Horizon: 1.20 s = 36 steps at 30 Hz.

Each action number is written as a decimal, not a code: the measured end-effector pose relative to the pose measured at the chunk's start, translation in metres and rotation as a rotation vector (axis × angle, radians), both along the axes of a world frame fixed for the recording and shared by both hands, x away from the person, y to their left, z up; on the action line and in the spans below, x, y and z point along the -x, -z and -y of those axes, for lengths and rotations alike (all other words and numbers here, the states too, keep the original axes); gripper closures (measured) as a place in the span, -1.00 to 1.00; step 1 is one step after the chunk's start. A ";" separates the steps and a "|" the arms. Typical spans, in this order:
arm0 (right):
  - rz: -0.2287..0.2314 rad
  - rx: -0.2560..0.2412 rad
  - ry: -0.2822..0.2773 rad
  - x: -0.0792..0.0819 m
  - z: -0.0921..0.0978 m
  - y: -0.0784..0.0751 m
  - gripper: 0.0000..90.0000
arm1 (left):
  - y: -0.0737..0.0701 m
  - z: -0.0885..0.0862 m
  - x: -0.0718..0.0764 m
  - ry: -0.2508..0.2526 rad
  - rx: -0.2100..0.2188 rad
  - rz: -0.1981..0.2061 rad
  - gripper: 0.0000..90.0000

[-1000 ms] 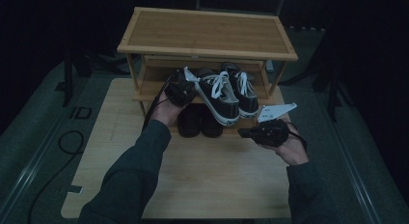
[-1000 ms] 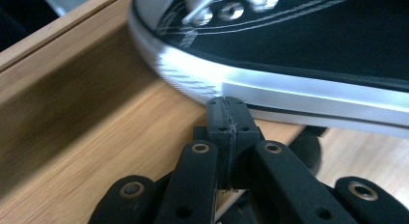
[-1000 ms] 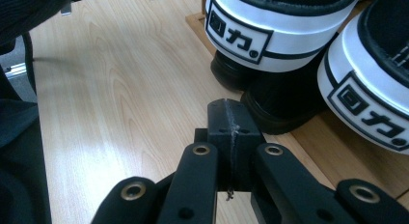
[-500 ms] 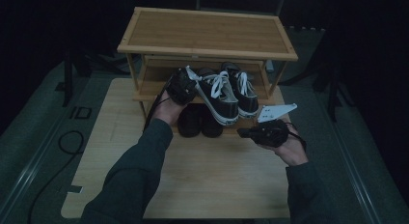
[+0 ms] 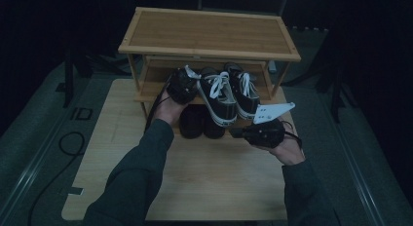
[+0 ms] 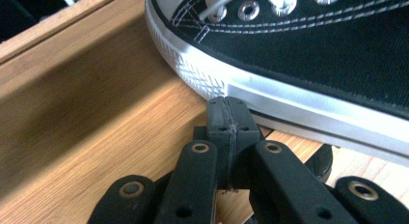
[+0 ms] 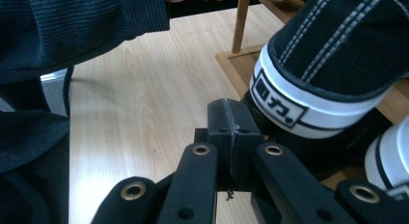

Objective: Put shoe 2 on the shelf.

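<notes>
On the shelf (image 5: 155,93), our left gripper (image 6: 226,113) (jaws closed, empty, like the right gripper (image 7: 226,119)) could nudge the sneaker (image 6: 308,55) off.

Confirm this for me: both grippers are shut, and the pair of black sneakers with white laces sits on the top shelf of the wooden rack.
Not the top shelf. In the high view the black sneakers sit on the middle shelf of the wooden rack; its top board is bare. The rest holds: the left gripper and right gripper each have their jaws pressed together.
</notes>
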State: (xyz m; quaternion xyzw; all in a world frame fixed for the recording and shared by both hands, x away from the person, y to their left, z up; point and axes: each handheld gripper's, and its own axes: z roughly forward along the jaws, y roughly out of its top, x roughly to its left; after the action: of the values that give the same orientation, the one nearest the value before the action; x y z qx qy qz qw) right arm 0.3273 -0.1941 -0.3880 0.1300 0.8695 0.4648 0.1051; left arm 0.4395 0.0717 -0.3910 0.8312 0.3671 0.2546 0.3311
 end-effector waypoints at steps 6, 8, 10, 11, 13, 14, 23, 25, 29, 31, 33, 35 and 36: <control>0.001 0.000 0.015 -0.006 -0.004 0.001 1.00 | 0.000 -0.004 0.001 0.012 0.001 -0.005 1.00; 0.003 0.003 0.021 -0.007 -0.006 0.001 1.00 | 0.000 -0.007 0.002 0.015 0.003 -0.006 1.00; 0.007 0.010 0.031 -0.009 -0.007 0.003 1.00 | -0.001 -0.009 0.002 0.020 0.004 -0.011 1.00; 0.007 0.011 0.037 -0.010 -0.008 0.003 1.00 | -0.001 -0.010 0.003 0.021 0.005 -0.013 1.00; 0.009 0.007 0.048 -0.013 -0.010 0.004 1.00 | -0.001 -0.013 0.004 0.014 -0.009 -0.008 1.00; 0.012 0.005 0.049 -0.014 -0.012 0.005 1.00 | -0.001 -0.015 0.004 0.012 -0.006 -0.011 1.00; 0.019 0.005 0.032 -0.016 -0.017 0.005 1.00 | -0.001 -0.028 0.004 0.004 0.022 -0.026 1.00; 0.016 0.003 0.027 -0.016 -0.018 0.005 1.00 | -0.002 -0.027 0.004 0.006 0.014 -0.024 1.00; 0.015 0.003 0.012 -0.019 -0.024 0.006 1.00 | -0.001 -0.028 0.004 0.013 0.021 -0.025 1.00; 0.011 0.000 0.008 -0.021 -0.027 0.005 1.00 | -0.001 -0.028 0.004 0.015 0.019 -0.022 1.00; 0.015 0.006 0.000 -0.022 -0.030 0.005 1.00 | -0.001 -0.028 0.004 0.015 0.017 -0.021 1.00; 0.016 0.008 -0.005 -0.023 -0.032 0.005 1.00 | -0.001 -0.027 0.004 0.018 0.009 -0.017 1.00; 0.009 0.007 -0.009 -0.024 -0.032 0.005 1.00 | -0.001 -0.027 0.004 0.019 0.006 -0.015 1.00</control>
State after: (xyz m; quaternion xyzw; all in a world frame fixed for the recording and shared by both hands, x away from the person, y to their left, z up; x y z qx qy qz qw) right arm 0.3515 -0.1618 -0.3930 0.1234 0.8713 0.4627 0.1075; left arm 0.4351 0.0990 -0.3899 0.8354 0.3626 0.2439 0.3332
